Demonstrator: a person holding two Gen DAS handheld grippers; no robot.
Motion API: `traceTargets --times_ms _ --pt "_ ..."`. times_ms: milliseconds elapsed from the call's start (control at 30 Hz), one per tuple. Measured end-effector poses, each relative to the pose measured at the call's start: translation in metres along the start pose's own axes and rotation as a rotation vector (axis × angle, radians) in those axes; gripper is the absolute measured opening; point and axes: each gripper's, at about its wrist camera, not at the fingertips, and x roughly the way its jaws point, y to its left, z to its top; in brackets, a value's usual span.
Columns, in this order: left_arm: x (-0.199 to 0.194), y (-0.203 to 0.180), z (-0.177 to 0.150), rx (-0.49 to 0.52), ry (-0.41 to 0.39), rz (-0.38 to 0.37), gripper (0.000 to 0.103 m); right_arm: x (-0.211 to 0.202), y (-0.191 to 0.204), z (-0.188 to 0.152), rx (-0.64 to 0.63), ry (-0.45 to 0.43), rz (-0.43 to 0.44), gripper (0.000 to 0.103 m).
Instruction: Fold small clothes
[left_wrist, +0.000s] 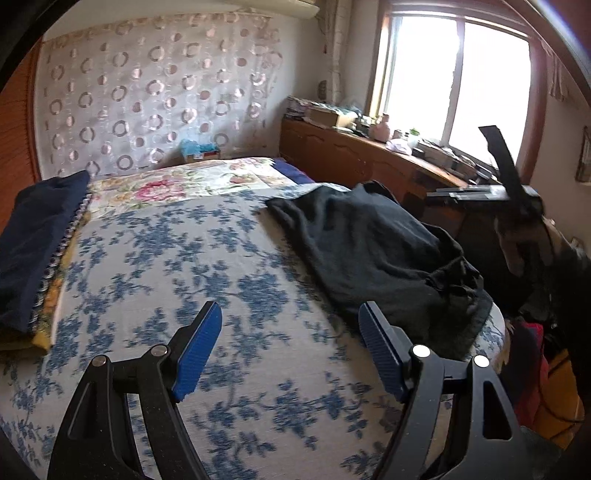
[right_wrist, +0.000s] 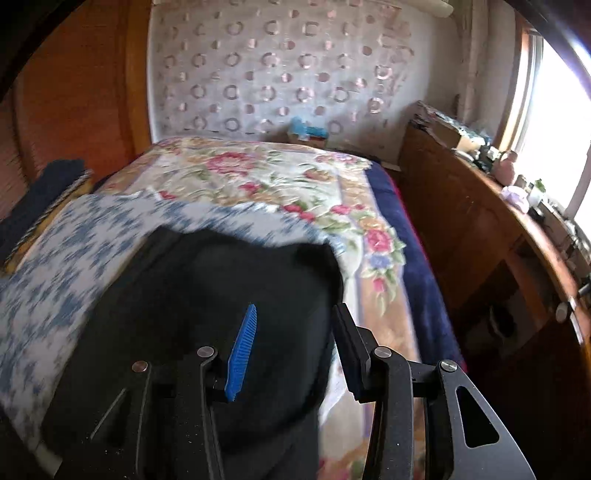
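only the left wrist view shows the right gripper (left_wrist: 506, 162) beyond the black garment (left_wrist: 373, 251)

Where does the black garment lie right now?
In the left wrist view, the black garment lies crumpled on the blue-flowered sheet, toward the bed's right edge, nearest the wooden cabinet.

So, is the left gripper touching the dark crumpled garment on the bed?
Apart. In the left wrist view, the open left gripper hovers over bare floral sheet; the dark garment lies beyond.

Home bedroom (bed (left_wrist: 221, 258), window (left_wrist: 458, 81))
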Motion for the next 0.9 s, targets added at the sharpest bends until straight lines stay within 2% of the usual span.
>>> traceTargets --times_ms 133,233,400,600,633,667,700,733,900 --pt "0.008 -0.015 0.001 0.028 0.021 -0.018 0.077 -0.023 0.023 -0.036 0.001 0.01 0.094 0.044" --pt "0.009 -0.021 -0.001 0.043 0.028 -0.019 0.077 -0.029 0.041 -0.049 -0.021 0.011 0.151 0.044" --pt "0.012 -0.025 -0.004 0.043 0.047 -0.027 0.077 -0.041 0.059 -0.065 -0.068 0.019 0.195 0.044" --pt "0.013 -0.032 -0.007 0.053 0.052 -0.039 0.077 -0.041 0.047 -0.084 -0.138 0.098 0.155 0.044" --pt "0.013 -0.033 -0.008 0.051 0.054 -0.041 0.077 -0.042 0.04 -0.087 -0.133 0.103 0.149 0.04" --pt "0.014 -0.034 -0.008 0.05 0.057 -0.045 0.077 -0.045 0.032 -0.09 -0.126 0.109 0.149 0.03" --pt "0.015 -0.034 -0.008 0.051 0.059 -0.047 0.077 -0.048 0.024 -0.093 -0.117 0.112 0.148 0.026" --pt "0.016 -0.036 -0.009 0.054 0.061 -0.048 0.077 -0.052 0.02 -0.094 -0.114 0.111 0.147 0.015" --pt "0.018 -0.044 -0.01 0.074 0.074 -0.059 0.077 -0.085 -0.001 -0.108 -0.12 0.101 0.146 0.008"
